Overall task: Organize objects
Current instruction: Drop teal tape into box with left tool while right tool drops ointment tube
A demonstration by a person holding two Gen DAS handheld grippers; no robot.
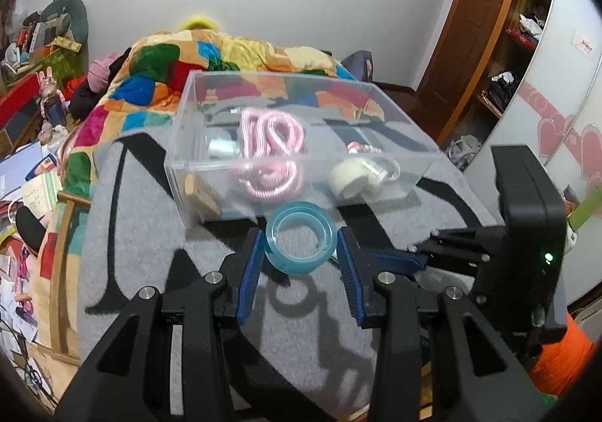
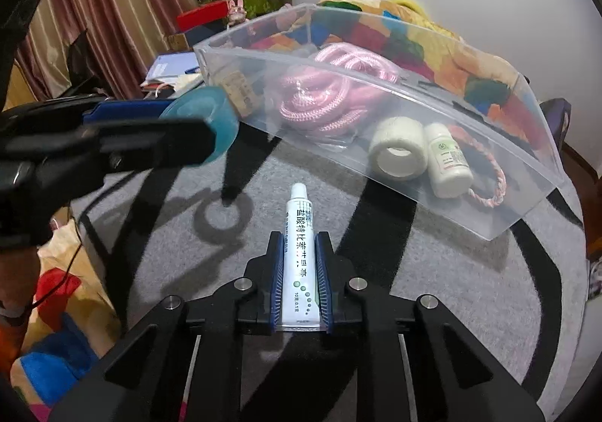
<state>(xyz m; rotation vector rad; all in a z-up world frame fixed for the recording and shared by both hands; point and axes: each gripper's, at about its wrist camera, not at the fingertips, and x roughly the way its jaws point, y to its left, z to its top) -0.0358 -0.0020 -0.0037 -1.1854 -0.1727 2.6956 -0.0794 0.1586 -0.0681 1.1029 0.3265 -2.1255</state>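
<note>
My left gripper [image 1: 300, 242] is shut on a blue tape roll [image 1: 301, 238], held above the grey mat just in front of the clear plastic box [image 1: 180, 143]. In the right wrist view the left gripper [image 2: 195, 121] holds the tape roll [image 2: 222, 124] at the box's left end. My right gripper [image 2: 300, 245] is shut on a white ointment tube [image 2: 299, 249], held above the mat in front of the box [image 2: 489, 230]. Inside the box lie a pink rope [image 2: 323, 94], a white tape roll [image 2: 399, 147], a small white bottle [image 2: 447, 158] and a braided ring [image 2: 493, 177].
The box stands on a grey and black mat [image 2: 451, 290] over a bed with a colourful blanket [image 1: 158, 64]. A cluttered desk [image 1: 34, 57] is on the left, a wardrobe and door [image 1: 474, 26] on the right. The right gripper's body [image 1: 526, 233] sits close on the right.
</note>
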